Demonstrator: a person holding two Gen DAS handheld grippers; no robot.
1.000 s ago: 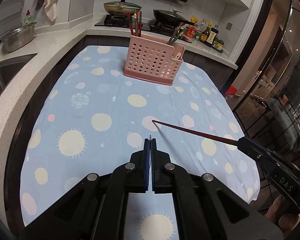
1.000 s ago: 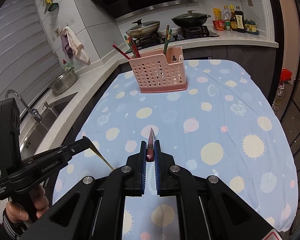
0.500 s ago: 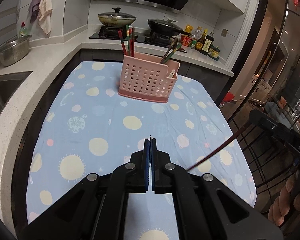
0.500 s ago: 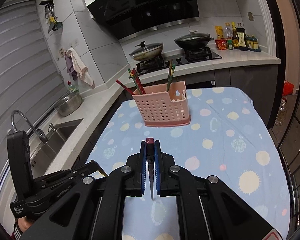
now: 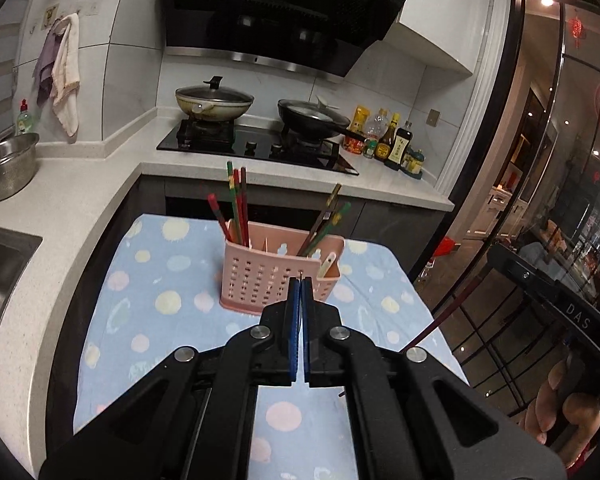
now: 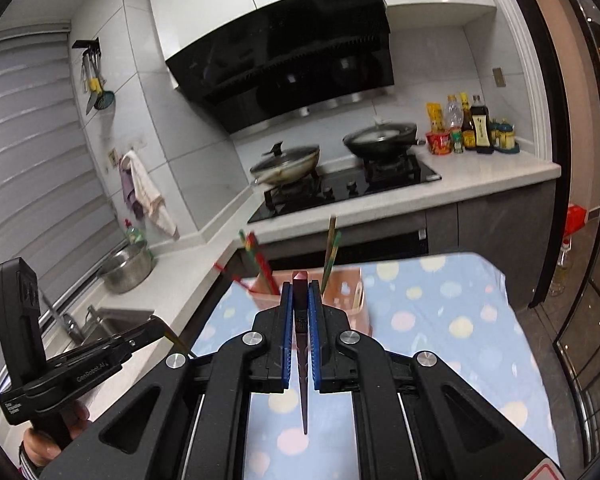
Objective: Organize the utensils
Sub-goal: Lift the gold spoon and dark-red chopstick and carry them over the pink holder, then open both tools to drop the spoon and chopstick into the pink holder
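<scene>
Right gripper (image 6: 301, 308) is clamped on a glossy dark red chopstick (image 6: 302, 376) tapering to a fine tip, left gripper (image 5: 300, 304) pinches a thin yellowish chopstick (image 6: 178, 342), both raised short of the perforated pink plastic caddy (image 5: 276, 280) on the dotted blue cloth (image 5: 140, 304).

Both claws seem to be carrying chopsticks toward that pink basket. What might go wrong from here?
The right claw pinches its dark red chopstick near the thick end, so the long tip could swing and miss the pink basket. The basket already holds leaning chopsticks, which might block or get knocked. The left claw grips only a thin sliver of its chopstick, which may slip.
</scene>
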